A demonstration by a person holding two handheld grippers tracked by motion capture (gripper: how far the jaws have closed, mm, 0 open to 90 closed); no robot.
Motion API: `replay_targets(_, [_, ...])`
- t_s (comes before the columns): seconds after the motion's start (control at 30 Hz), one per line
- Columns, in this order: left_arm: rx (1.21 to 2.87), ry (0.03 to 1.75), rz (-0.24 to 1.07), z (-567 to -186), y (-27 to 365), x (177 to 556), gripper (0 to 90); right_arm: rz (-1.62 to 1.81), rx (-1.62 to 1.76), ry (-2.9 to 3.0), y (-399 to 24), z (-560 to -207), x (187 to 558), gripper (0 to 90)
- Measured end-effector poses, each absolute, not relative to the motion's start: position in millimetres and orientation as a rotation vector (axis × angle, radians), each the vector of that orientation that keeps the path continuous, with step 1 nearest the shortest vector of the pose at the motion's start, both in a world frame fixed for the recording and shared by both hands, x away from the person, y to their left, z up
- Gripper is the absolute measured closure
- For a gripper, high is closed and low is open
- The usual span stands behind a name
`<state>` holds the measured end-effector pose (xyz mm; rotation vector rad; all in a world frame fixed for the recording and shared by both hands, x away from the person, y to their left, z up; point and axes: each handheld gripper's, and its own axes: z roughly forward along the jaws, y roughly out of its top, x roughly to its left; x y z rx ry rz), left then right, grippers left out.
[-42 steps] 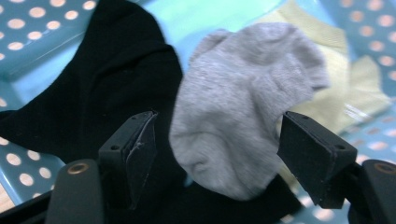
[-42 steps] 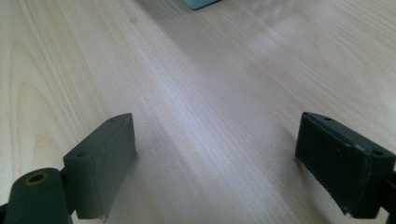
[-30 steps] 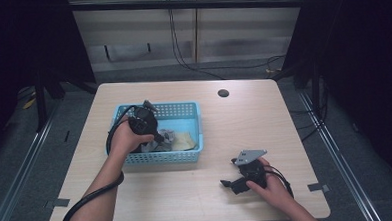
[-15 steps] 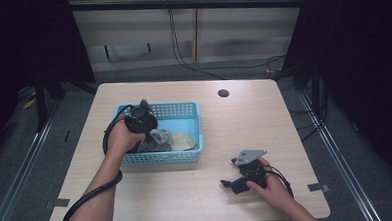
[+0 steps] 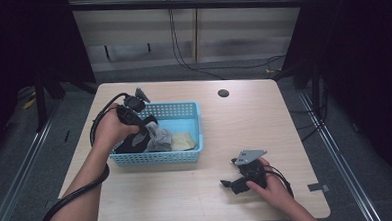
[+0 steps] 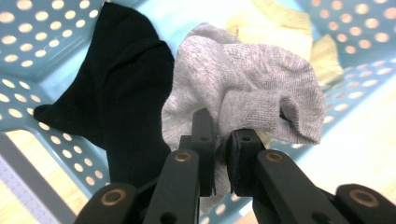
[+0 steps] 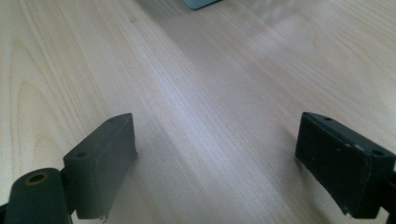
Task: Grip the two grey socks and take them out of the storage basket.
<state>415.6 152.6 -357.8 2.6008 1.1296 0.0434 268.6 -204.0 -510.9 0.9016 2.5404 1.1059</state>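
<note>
Right now the left gripper (image 6: 218, 154) has its fingers (image 6: 203, 140) pressed together on a fold of the grey sock (image 6: 243, 93), which hangs from them over the blue basket (image 5: 191, 110). Its jaws have just been closing, with that sock between them. In the high view the left gripper (image 5: 146, 133) points down into the near-left part of the basket, the person's left hand (image 5: 109, 129) wrapped round its body and the cable looping off over the bench (image 5: 244, 118).

Just beside the grey sock, touching it on one side, lies a black sock (image 6: 121, 93), draped against the basket's perforated wall. Behind the grey one a pale yellow sock (image 6: 280, 28) rests on the basket floor; in the high view the yellow sock (image 5: 184, 139) sits toward the basket's right half.

Well apart from the basket, the right gripper (image 5: 233, 183) lies low over the near-right part of the bench, held in the right hand (image 5: 272, 184). Its fingers (image 7: 100, 163) stand wide apart with bare wood between them.
</note>
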Motion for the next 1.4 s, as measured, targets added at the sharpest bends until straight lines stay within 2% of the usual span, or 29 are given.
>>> replay_targets(0.17, [2.620,1.070,0.041,-342,147,404,82.9,1.107,0.901,2.541,-204,-511,269,11.7])
replay_targets(0.87, [2.662,0.879,-0.007,-324,139,359,82.9,1.106,0.901,2.540,-204,-511,269,11.7])
replay_targets(1.23, [2.688,0.793,-0.092,-352,126,334,82.9,1.106,0.901,2.540,-204,-511,269,11.7])
replay_targets(1.4, [2.694,0.794,-0.133,-377,121,326,82.7,1.106,0.900,2.542,-204,-511,269,11.7])
